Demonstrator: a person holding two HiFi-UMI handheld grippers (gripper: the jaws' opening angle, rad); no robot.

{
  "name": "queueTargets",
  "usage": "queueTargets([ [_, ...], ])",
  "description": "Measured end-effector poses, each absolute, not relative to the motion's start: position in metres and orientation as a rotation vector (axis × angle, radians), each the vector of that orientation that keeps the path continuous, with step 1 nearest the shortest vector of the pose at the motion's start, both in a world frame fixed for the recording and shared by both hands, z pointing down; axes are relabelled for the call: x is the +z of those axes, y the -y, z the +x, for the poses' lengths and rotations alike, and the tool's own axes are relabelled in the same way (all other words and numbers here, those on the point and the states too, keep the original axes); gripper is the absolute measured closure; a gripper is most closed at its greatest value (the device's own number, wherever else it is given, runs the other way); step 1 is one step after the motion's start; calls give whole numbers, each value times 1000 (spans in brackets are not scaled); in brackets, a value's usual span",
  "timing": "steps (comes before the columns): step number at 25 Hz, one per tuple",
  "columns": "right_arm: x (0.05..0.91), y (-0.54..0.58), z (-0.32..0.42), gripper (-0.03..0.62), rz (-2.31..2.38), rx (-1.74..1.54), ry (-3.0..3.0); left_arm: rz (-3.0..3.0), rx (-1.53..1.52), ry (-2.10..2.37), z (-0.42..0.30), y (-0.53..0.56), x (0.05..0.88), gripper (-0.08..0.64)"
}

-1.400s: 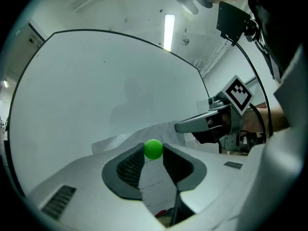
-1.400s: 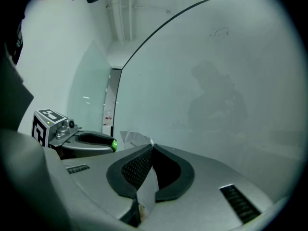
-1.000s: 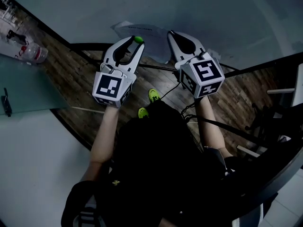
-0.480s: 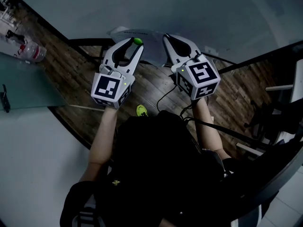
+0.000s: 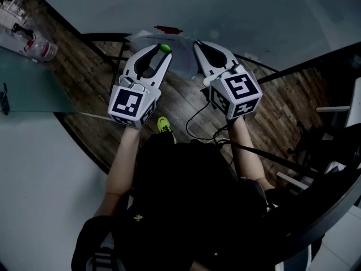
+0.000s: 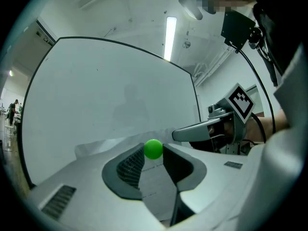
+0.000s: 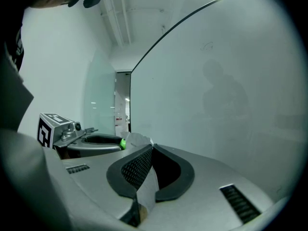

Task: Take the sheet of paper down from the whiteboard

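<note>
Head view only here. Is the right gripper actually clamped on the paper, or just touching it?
Observer: Clamped. The right gripper view shows the right gripper shut, with the sheet of paper pinched between its jaws.
Operator: And the left one?
Observer: The left gripper view shows the left gripper closed on a green ball at its tips. The sheet shows through the gap below the ball.

Printed sheet of paper (image 6: 153, 189) juts level before the whiteboard (image 6: 106, 90).
</note>
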State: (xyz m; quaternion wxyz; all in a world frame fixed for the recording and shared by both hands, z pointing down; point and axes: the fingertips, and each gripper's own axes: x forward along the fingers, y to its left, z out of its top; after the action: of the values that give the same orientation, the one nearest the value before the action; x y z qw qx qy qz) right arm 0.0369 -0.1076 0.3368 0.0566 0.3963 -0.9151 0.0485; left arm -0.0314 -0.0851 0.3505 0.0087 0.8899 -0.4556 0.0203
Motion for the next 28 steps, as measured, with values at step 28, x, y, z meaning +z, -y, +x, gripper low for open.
queueTargets([
  [28, 349, -23, 132, 577, 985, 232, 2896, 2641, 124, 1595, 69, -51, 375, 437],
])
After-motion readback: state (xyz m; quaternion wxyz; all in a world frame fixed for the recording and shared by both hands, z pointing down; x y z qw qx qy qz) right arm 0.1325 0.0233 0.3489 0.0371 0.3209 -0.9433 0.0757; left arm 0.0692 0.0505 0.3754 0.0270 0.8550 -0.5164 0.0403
